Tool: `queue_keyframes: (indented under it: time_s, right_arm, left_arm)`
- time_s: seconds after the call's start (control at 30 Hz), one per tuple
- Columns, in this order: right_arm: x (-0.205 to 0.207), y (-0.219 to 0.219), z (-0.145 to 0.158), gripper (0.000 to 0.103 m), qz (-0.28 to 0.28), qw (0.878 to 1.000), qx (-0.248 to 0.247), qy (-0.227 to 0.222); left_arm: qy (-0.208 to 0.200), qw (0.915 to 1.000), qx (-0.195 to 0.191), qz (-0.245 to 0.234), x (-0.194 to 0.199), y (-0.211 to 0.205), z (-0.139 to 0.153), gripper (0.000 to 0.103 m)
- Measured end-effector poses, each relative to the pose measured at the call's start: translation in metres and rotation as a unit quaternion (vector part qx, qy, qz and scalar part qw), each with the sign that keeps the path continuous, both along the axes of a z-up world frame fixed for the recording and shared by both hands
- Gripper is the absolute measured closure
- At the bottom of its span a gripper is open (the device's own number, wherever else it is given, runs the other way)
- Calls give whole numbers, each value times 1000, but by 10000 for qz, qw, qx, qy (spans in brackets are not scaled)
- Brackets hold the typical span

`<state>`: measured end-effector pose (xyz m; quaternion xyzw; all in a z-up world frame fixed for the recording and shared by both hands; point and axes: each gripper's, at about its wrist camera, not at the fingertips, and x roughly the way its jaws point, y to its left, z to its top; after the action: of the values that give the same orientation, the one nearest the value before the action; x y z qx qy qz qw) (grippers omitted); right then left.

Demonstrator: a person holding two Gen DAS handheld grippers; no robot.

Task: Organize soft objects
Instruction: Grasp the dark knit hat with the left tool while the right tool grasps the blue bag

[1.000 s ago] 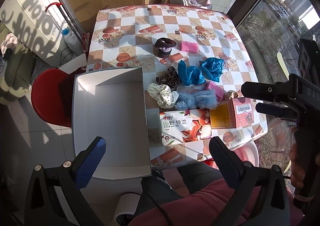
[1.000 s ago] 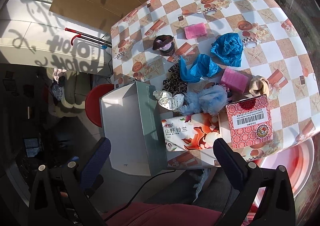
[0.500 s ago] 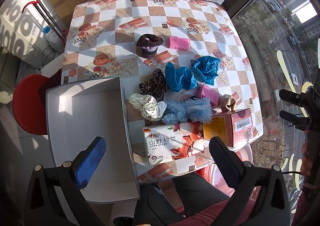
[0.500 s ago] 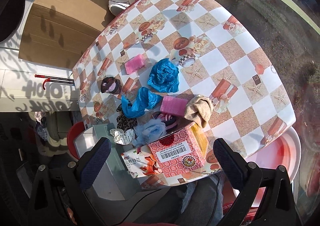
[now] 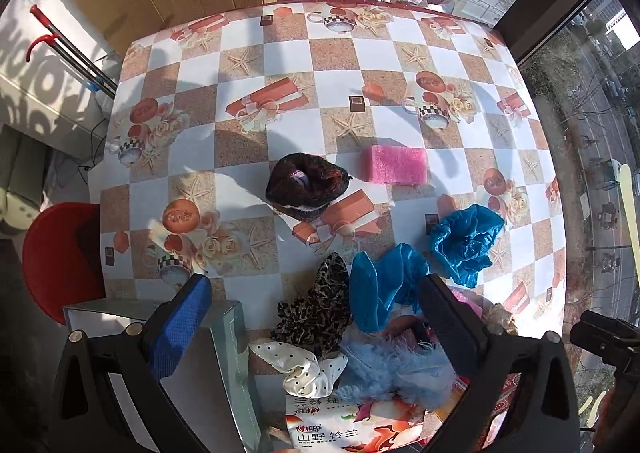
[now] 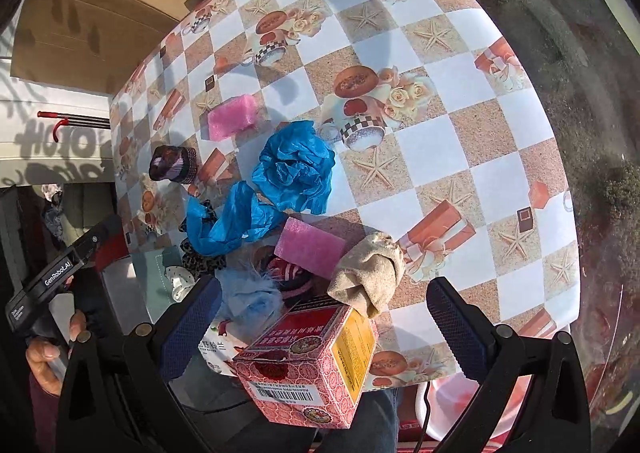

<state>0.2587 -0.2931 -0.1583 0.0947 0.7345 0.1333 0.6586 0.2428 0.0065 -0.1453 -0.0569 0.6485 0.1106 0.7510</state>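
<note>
Both grippers, left gripper [image 5: 314, 307] and right gripper [image 6: 324, 311], gape wide, empty.

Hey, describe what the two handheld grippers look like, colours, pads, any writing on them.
Both grippers are black plastic with triangular cut-out frames and silver screws. The left gripper has one blue textured pad and one black. The right gripper has dark blue-black mesh-textured pads. In the right wrist view, the left tool's black handle reads "GenRobot.AI" in white. A maroon sleeve shows beneath.

I see the desk [image 5: 256, 53] filling mid-frame; on it lie a pink sponge [image 5: 397, 170], dark scrunchie [image 5: 306, 189], blue covers [image 5: 466, 239] lower right, and a leopard scrunchie [image 5: 320, 313].
</note>
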Motion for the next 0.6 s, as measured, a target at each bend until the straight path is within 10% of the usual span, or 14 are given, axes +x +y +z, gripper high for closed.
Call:
queue_keyframes:
  time_s: [0.6]
  right_arm:
    - [66,100,-131,0,1629,9826,-890,87]
  left_arm:
    - [587,9972,68,454,67,6,-119,14]
